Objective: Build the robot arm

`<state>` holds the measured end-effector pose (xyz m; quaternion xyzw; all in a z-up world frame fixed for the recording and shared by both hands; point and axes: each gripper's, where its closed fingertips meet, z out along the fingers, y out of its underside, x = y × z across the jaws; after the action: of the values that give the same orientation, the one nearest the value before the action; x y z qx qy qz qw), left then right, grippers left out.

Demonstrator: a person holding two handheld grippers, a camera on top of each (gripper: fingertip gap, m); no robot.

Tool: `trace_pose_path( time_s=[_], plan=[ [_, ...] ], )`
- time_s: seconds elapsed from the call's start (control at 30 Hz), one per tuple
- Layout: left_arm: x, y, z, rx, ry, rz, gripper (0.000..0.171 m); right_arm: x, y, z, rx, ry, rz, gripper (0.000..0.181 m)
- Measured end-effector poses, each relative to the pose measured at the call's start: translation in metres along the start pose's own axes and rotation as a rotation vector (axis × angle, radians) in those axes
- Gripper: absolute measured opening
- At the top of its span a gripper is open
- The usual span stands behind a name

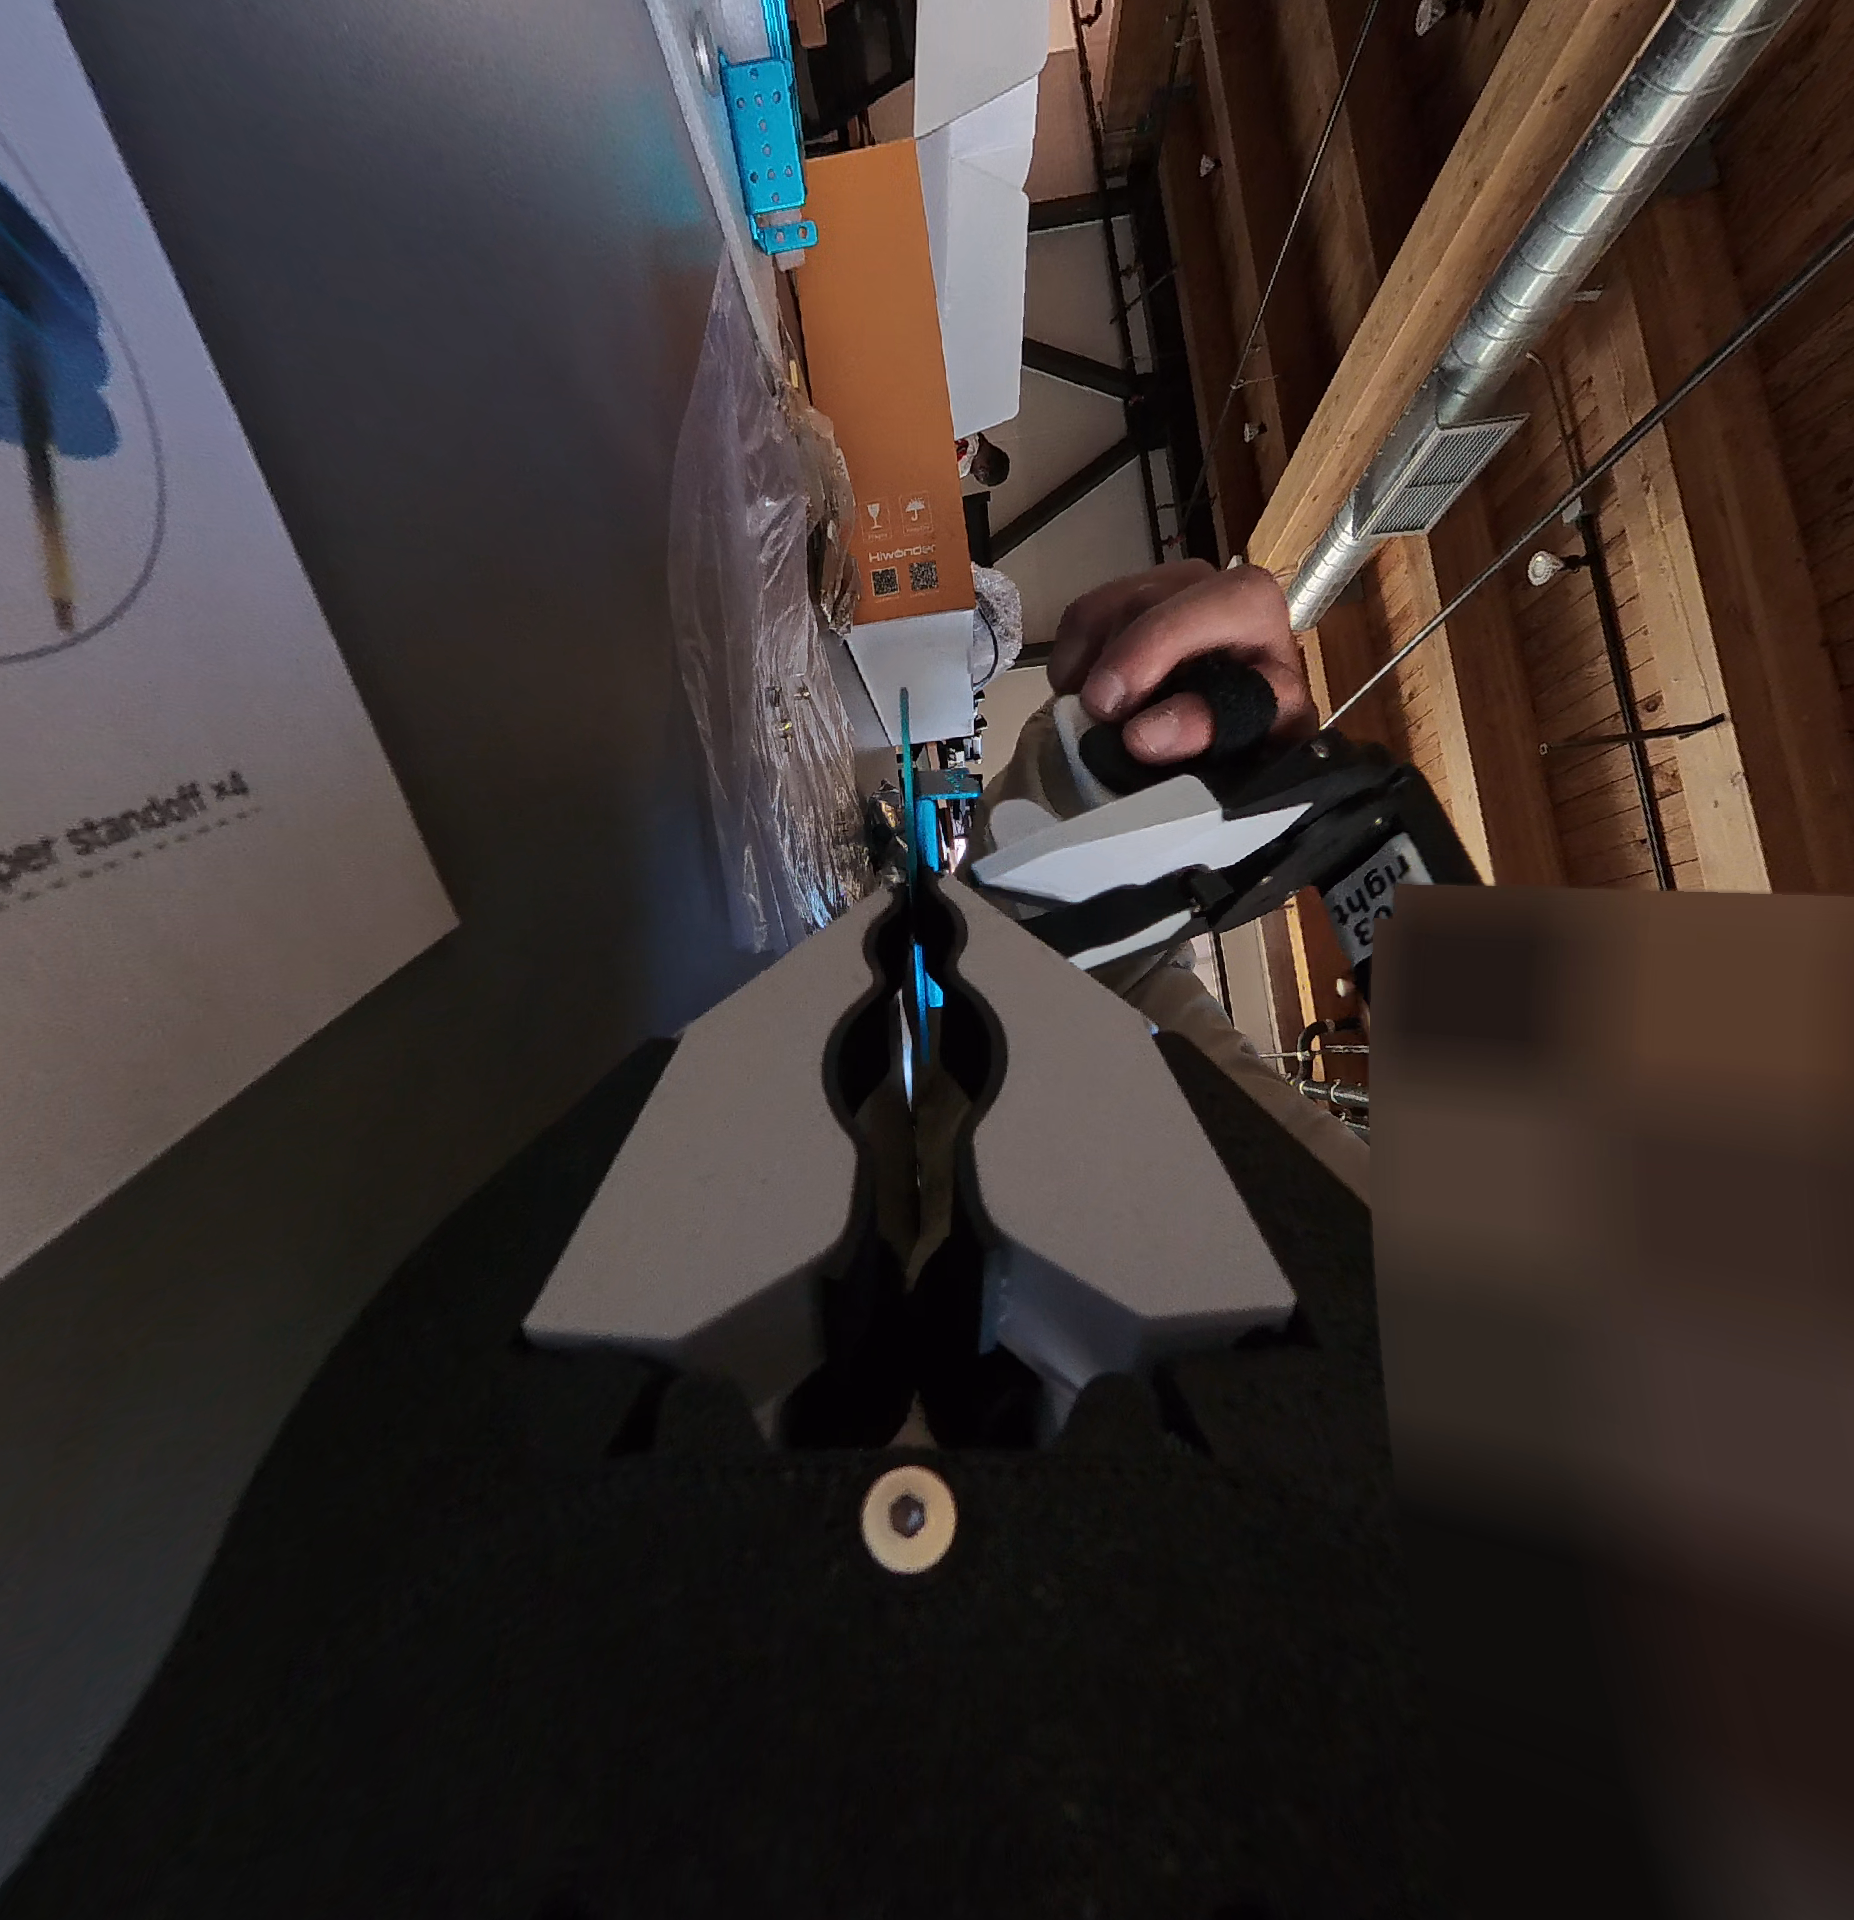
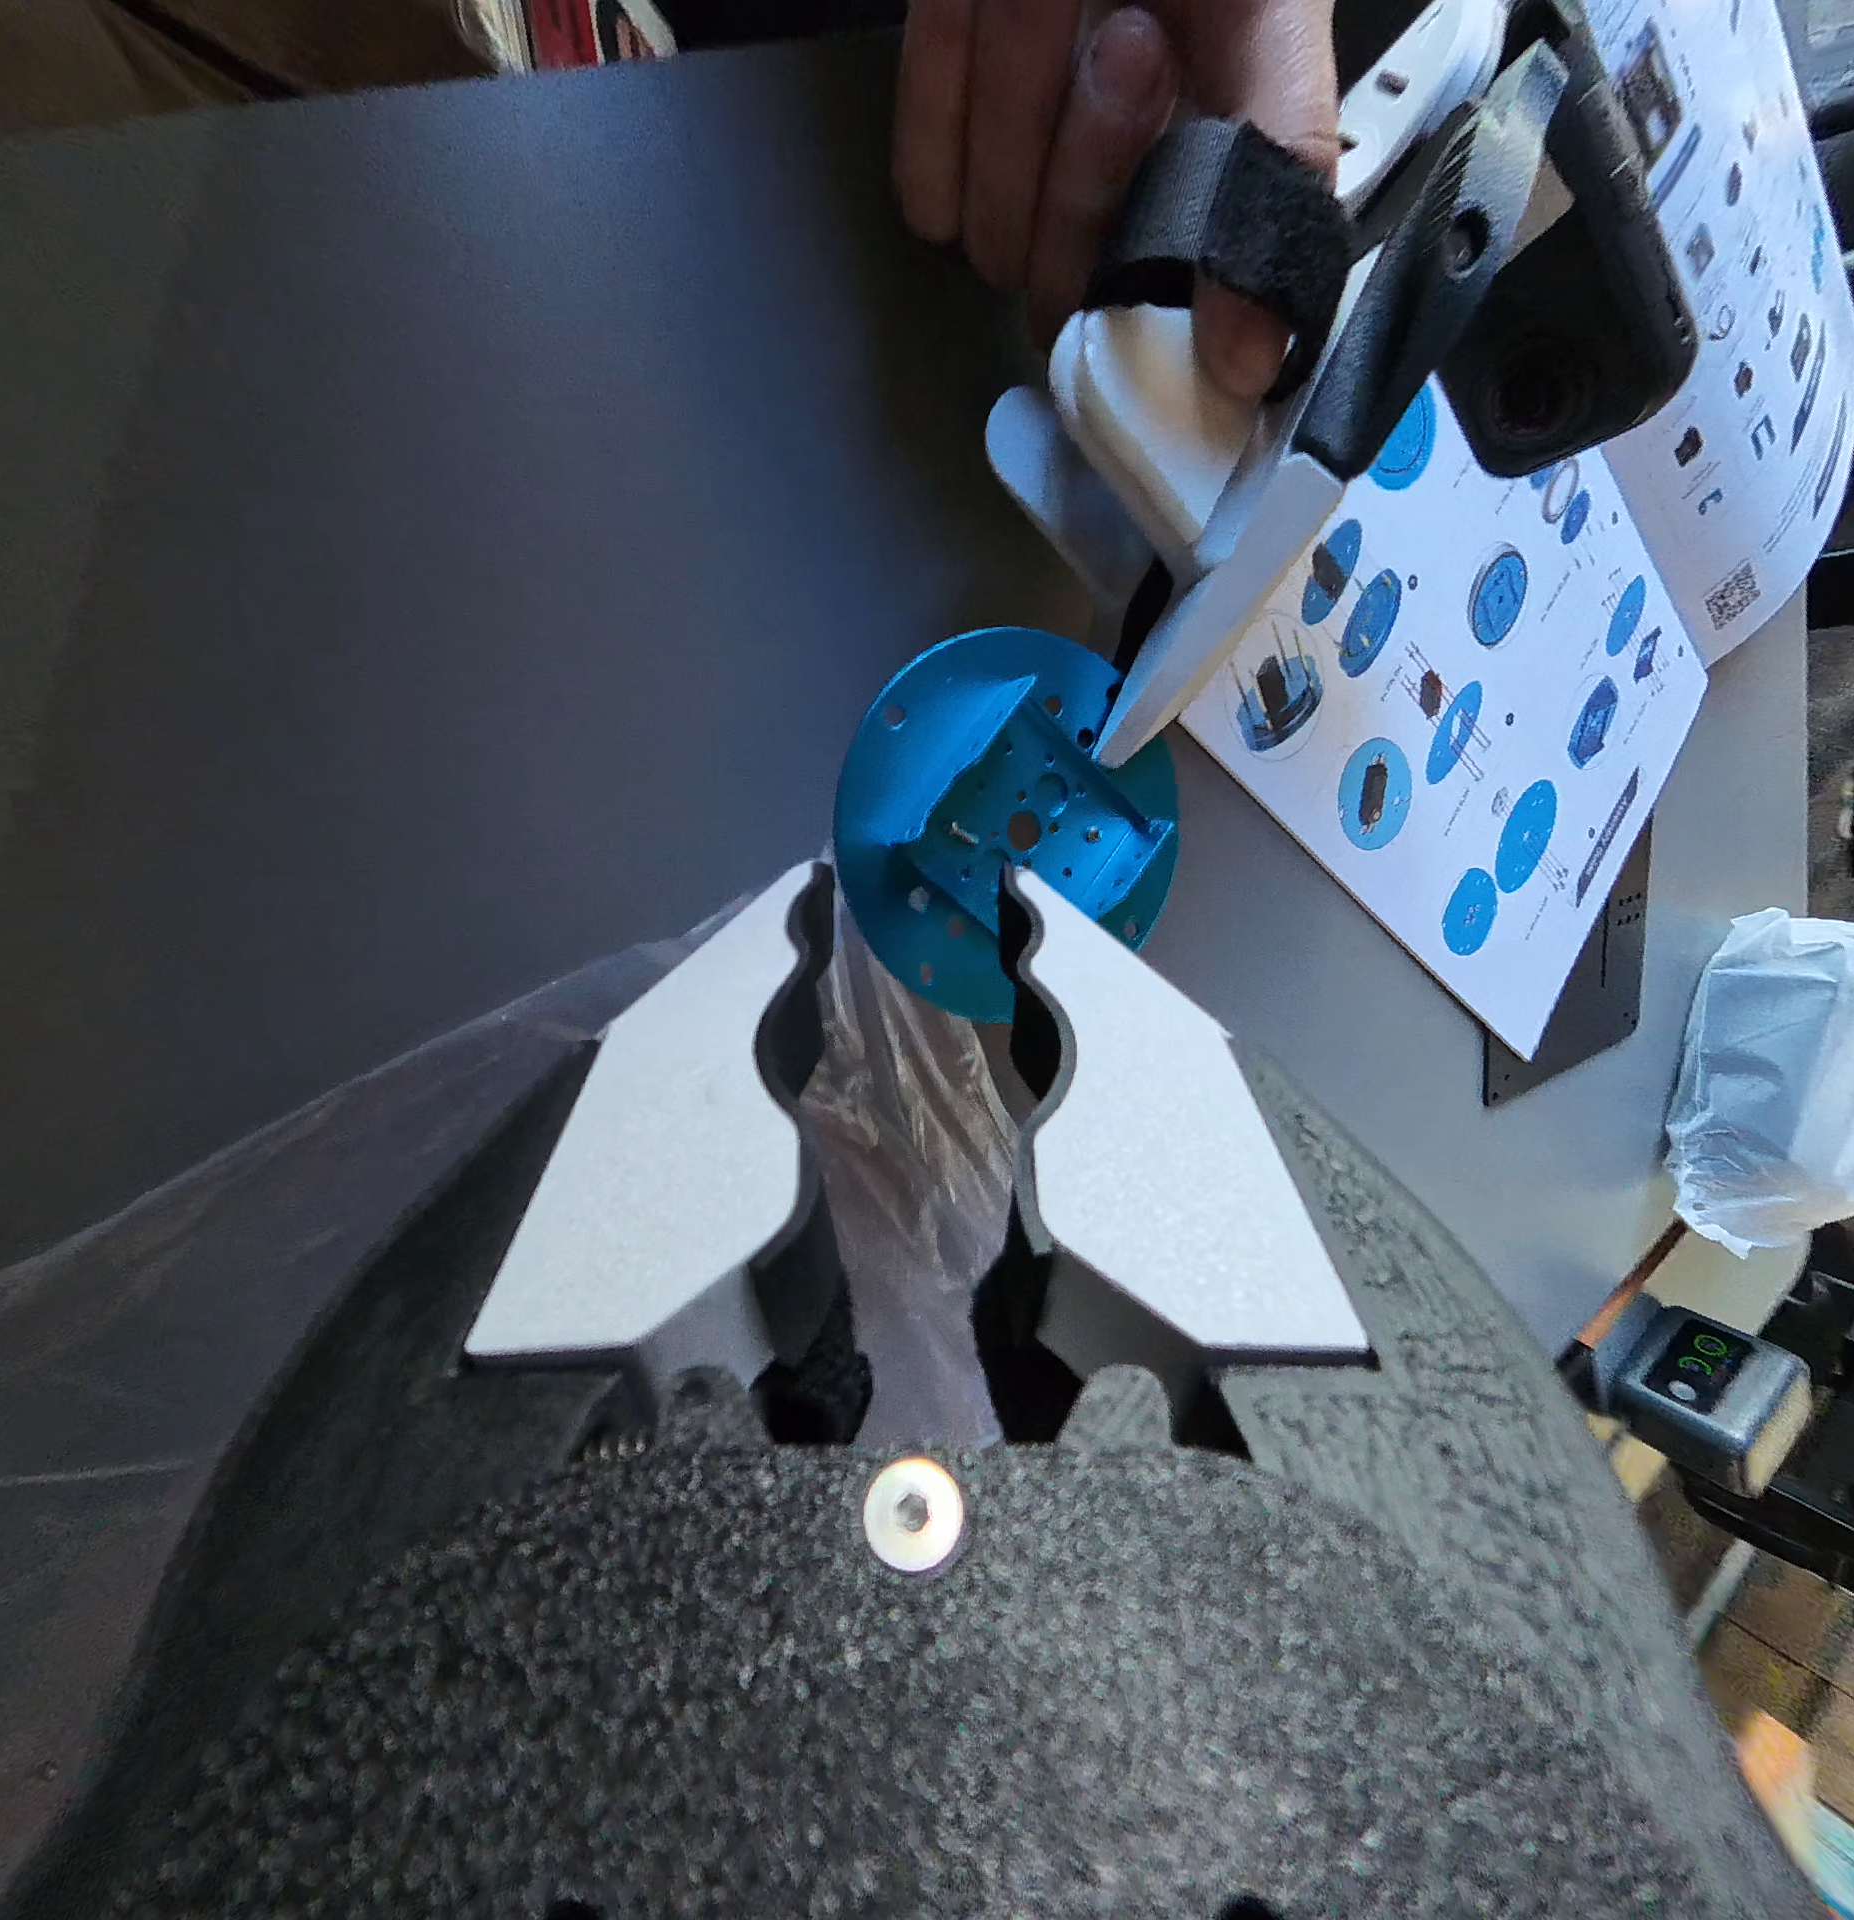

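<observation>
A round blue metal disc (image 2: 902, 748) with a blue channel bracket (image 2: 1037, 790) on its face is held above the dark grey table (image 2: 383, 520). My left gripper (image 1: 923, 896) is shut on the disc's rim, which shows edge-on (image 1: 907, 748) between its fingers. In the right wrist view the left gripper (image 2: 1110, 727) comes in from the upper right, with a hand on it. My right gripper (image 2: 923, 878) is open. Its right fingertip (image 2: 1022, 883) is at the lower end of the bracket. Clear plastic (image 2: 902, 1122) shows in the gap between its fingers. The right gripper also shows in the left wrist view (image 1: 990, 878).
A printed instruction sheet (image 2: 1474, 727) lies on the table, also in the left wrist view (image 1: 123, 727). An orange and white box (image 1: 881, 364), a loose blue bracket (image 1: 762, 156) and clear plastic bags (image 1: 736, 582) sit farther off. Crumpled white plastic (image 2: 1785, 1070) and a small device with a green display (image 2: 1702, 1371) are at the right. Some 5 cm of space lies between my two pairs of fingers.
</observation>
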<state>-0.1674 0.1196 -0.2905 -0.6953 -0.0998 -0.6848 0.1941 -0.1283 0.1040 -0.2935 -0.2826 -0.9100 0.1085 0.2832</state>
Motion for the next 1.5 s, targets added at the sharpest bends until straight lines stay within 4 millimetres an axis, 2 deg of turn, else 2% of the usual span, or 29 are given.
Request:
trace_pose_path(
  time_s=[0.17,0.33,0.4,0.47,0.63,0.73,0.87,1.13,1.3,1.37,1.5],
  plan=[
    [0.001,0.002,0.000,-0.016,0.010,-0.005,0.000,-0.005,-0.010,-0.003,0.107,-0.103,0.108,0.037],
    [0.001,0.006,0.004,-0.056,0.017,-0.018,0.000,-0.011,-0.007,0.003,0.123,-0.205,0.169,0.047],
    [0.001,0.006,0.006,-0.073,0.021,-0.026,0.000,-0.016,-0.013,0.002,0.160,-0.249,0.175,0.041],
    [0.002,0.007,0.007,-0.098,0.018,-0.025,0.000,-0.015,-0.010,-0.004,0.140,-0.247,0.158,0.033],
    [0.011,0.003,0.012,-0.151,0.002,-0.008,0.000,0.008,-0.017,-0.030,0.223,-0.188,0.193,0.005],
    [0.018,-0.001,0.017,-0.190,0.007,0.005,0.000,0.015,-0.011,-0.027,0.205,-0.144,0.212,0.006],
    [0.024,0.000,0.023,-0.244,0.008,0.013,0.000,0.013,-0.008,-0.024,0.194,-0.108,0.160,0.001],
    [0.027,0.000,0.031,-0.275,0.025,0.001,0.000,0.005,-0.003,-0.025,0.192,-0.236,0.190,0.005],
    [0.025,-0.001,0.029,-0.267,0.028,-0.009,0.000,0.014,0.003,-0.032,0.178,-0.252,0.206,0.009],
    [0.024,-0.002,0.028,-0.262,0.027,-0.010,0.000,0.015,0.000,-0.037,0.210,-0.271,0.224,0.006],
    [0.025,-0.005,0.029,-0.255,0.031,-0.009,0.000,0.010,0.001,-0.031,0.174,-0.304,0.217,0.009]
  ],
)
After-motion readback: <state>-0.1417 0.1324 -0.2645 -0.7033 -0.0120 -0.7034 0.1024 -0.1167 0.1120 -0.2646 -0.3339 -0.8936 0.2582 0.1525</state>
